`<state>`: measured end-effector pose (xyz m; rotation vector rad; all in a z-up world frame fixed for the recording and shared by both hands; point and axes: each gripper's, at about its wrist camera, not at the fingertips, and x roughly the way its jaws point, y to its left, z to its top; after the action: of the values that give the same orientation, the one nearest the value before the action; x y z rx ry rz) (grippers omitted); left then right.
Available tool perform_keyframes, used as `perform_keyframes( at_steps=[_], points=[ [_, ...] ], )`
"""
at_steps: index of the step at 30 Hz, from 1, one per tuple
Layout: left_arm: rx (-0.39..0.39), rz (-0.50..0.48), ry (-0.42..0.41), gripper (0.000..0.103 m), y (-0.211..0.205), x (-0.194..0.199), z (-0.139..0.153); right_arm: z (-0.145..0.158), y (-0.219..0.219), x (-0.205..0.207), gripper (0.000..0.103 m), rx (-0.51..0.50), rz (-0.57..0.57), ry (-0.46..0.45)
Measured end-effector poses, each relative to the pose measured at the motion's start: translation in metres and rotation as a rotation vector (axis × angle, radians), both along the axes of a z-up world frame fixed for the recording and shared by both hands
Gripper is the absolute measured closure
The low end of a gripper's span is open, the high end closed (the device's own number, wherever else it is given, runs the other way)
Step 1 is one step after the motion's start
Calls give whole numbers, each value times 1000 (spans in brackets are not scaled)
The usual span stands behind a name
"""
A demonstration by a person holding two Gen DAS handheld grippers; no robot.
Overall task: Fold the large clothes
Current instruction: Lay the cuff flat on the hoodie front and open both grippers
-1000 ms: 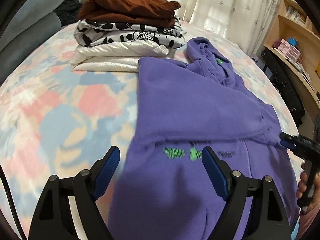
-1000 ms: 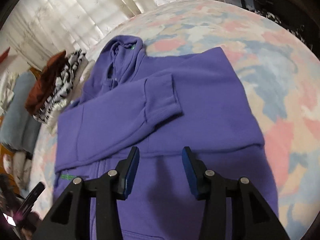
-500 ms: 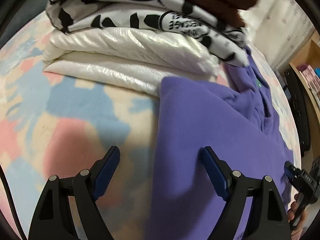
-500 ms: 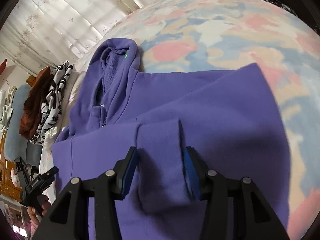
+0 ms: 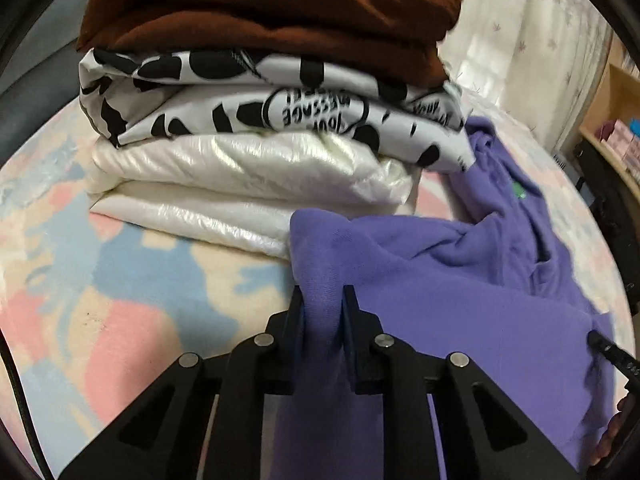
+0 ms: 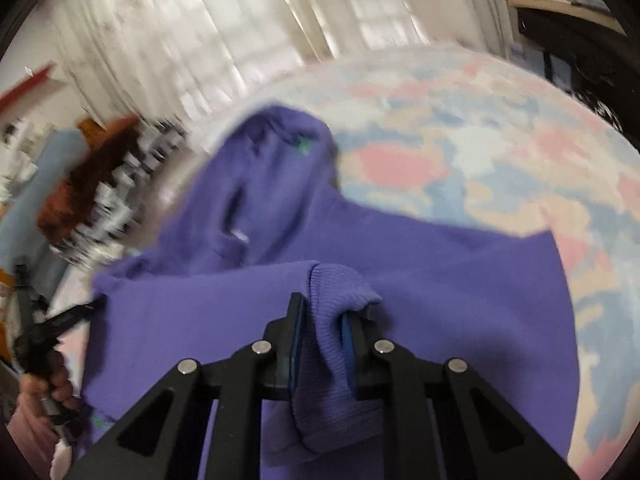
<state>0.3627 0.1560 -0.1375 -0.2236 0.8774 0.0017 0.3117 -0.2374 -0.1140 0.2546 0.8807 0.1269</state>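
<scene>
A purple hoodie (image 5: 460, 288) lies spread on the pastel patchwork bed (image 5: 120, 300), hood toward the curtains. My left gripper (image 5: 323, 300) is closing its jaws on the hoodie's left shoulder edge, and the cloth bunches up between the pads. In the right wrist view the hoodie (image 6: 440, 280) fills the middle, and my right gripper (image 6: 322, 312) is closing on the ribbed cuff (image 6: 340, 284) of the folded-in sleeve, which is pinched between its pads. The other gripper (image 6: 52, 328) shows at the left edge, held by a hand (image 6: 44, 388).
A stack of folded clothes (image 5: 260, 100) sits just beyond the hoodie's shoulder: brown on top, black-and-white print, then shiny white. Sheer curtains (image 6: 240, 40) hang behind the bed. Shelves with boxes (image 5: 616, 136) stand at the right.
Both grippers moved up the hoodie toward the hood. The left one, open before, closed on the shoulder edge. The right one narrowed onto the sleeve cuff it had straddled.
</scene>
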Motion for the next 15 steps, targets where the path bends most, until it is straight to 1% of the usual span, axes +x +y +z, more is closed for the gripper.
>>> perform_keyframes(
  at_steps=[1, 2, 3, 4, 6, 7, 9, 10, 12, 13, 14, 15],
  points=[
    [9, -3, 6, 87, -2, 1, -1, -10, 0, 5, 79, -11, -7, 51],
    [16, -3, 11, 82, -2, 1, 0, -15, -1, 6, 77, 1, -15, 75],
    [30, 2, 24, 75, 0, 0, 2, -13, -4, 3, 73, 15, -23, 70],
    [52, 11, 36, 71, 0, -2, 7, -8, -6, 0, 71, 21, -33, 79],
    [64, 7, 35, 49, 1, -8, 14, 1, -7, -9, 70, 19, -49, 71],
    [72, 13, 21, 47, 2, -14, 21, 8, -7, -17, 70, 12, -50, 47],
    [83, 8, -10, 47, 5, -30, 35, 19, -2, -33, 70, -1, -31, 2],
    [87, -14, -26, 47, 0, -39, 42, 25, 3, -42, 70, -1, -10, -22],
    [77, -47, -33, 48, -6, -54, 49, 31, 15, -53, 70, 6, 34, -49],
    [52, -73, -34, 51, -14, -61, 51, 33, 24, -58, 70, 12, 65, -53],
    [27, -96, -29, 62, -22, -67, 51, 33, 32, -60, 70, 15, 89, -54],
    [4, -122, -16, 68, -31, -72, 50, 31, 46, -64, 70, 18, 124, -47]
  ],
)
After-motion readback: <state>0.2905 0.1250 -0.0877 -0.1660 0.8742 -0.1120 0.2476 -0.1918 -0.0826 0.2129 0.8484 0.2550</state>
